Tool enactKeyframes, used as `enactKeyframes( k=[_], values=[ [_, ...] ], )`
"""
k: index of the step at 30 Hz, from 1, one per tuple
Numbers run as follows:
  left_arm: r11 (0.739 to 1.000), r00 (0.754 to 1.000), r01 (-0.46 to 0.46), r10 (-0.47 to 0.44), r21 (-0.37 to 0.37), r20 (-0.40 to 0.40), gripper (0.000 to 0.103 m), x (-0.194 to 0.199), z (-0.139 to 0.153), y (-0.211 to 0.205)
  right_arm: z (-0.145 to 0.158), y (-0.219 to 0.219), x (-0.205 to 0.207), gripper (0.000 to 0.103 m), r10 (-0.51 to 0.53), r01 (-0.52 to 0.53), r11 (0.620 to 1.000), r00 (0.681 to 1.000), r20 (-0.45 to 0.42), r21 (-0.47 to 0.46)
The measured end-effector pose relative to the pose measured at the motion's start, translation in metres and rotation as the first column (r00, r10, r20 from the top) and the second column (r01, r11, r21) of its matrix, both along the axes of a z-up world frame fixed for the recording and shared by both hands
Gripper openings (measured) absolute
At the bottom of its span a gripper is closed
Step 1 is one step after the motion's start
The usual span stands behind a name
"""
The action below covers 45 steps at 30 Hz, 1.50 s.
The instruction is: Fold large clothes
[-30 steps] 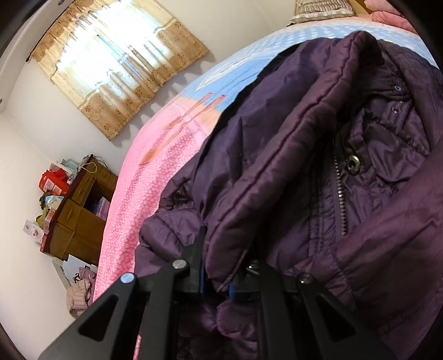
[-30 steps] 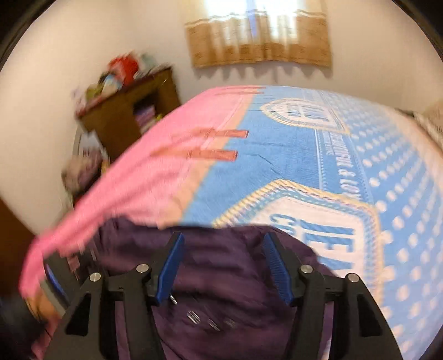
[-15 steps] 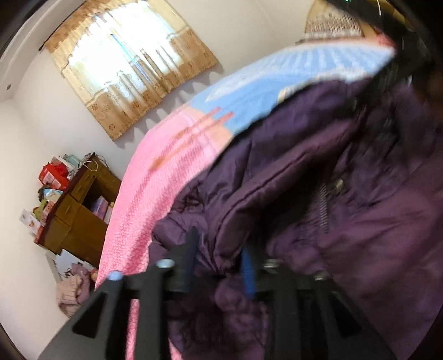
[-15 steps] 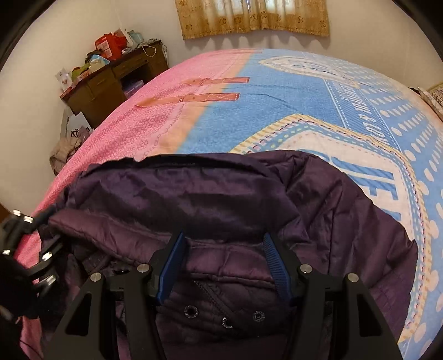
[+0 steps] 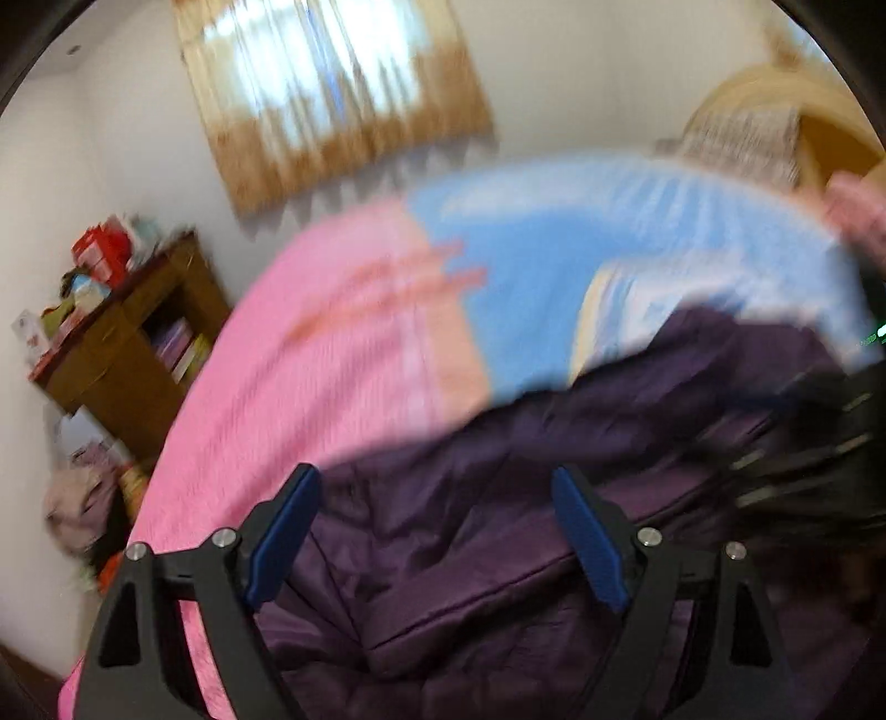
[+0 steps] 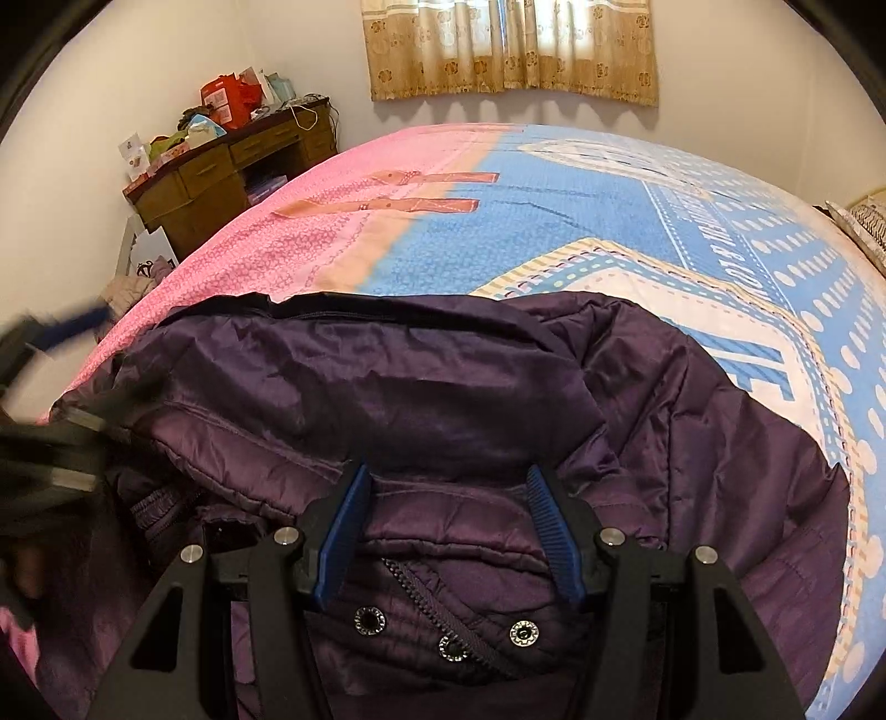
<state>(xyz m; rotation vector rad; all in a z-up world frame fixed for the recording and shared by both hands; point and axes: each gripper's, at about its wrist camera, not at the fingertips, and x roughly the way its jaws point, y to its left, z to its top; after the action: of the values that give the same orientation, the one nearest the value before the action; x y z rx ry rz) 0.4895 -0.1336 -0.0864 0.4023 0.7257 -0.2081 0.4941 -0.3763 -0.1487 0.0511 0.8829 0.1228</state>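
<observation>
Item: purple quilted jacket (image 6: 443, 387), large, lying on the near part of the bed (image 6: 554, 221), partly doubled over, one padded layer folded across the front. Zipper and three metal snaps (image 6: 523, 633) exposed at the near edge, in the right wrist view.

Left gripper (image 5: 437, 531): jaws have just been opening and stand wide apart, blue pads clear of the cloth; the jacket lies beyond and below them, not pinched. View heavily blurred.

Right gripper (image 6: 448, 531): jaws part-open above the jacket's folded edge; fabric lies between and beneath the pads, with no visible pinch, so released.

Bedspread (image 6: 637, 232): pink on the left, blue with white dots and lettering on the right, spread flat under the jacket.

Surroundings: wooden desk (image 6: 232, 166) against the far left wall, cluttered with boxes and packets; patterned curtain (image 6: 509, 50) over a window; pillow (image 5: 742, 138) at the bed's far right.
</observation>
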Motion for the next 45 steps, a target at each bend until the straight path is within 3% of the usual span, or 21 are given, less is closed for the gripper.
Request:
enactKeyframes(
  k=[1, 3, 5, 11, 45],
  values=[
    [1.0, 0.999, -0.023, 0.023, 0.017, -0.035, 0.089, 0.006, -0.019, 0.001, -0.001, 0.0, 0.0, 0.06, 0.001, -0.001, 1.0, 1.0, 0.0, 0.005],
    [0.999, 0.995, -0.047, 0.046, -0.019, -0.085, 0.09, 0.011, -0.035, 0.01, -0.003, 0.0, 0.001, 0.06, 0.002, -0.002, 1.0, 1.0, 0.002, 0.003],
    [0.995, 0.994, -0.074, 0.068, -0.064, -0.091, 0.099, 0.012, -0.038, 0.019, -0.005, 0.001, 0.002, 0.06, 0.001, -0.001, 1.0, 1.0, -0.001, -0.003],
    [0.99, 0.985, -0.105, 0.092, -0.092, -0.144, 0.103, 0.021, -0.052, 0.022, -0.01, 0.005, 0.004, 0.06, -0.001, 0.001, 1.0, 1.0, -0.008, -0.025],
    [0.982, 0.978, -0.129, 0.103, -0.137, -0.18, 0.103, 0.027, -0.051, 0.024, -0.015, 0.013, 0.011, 0.06, -0.006, 0.004, 0.997, 1.0, -0.022, -0.082]
  ],
)
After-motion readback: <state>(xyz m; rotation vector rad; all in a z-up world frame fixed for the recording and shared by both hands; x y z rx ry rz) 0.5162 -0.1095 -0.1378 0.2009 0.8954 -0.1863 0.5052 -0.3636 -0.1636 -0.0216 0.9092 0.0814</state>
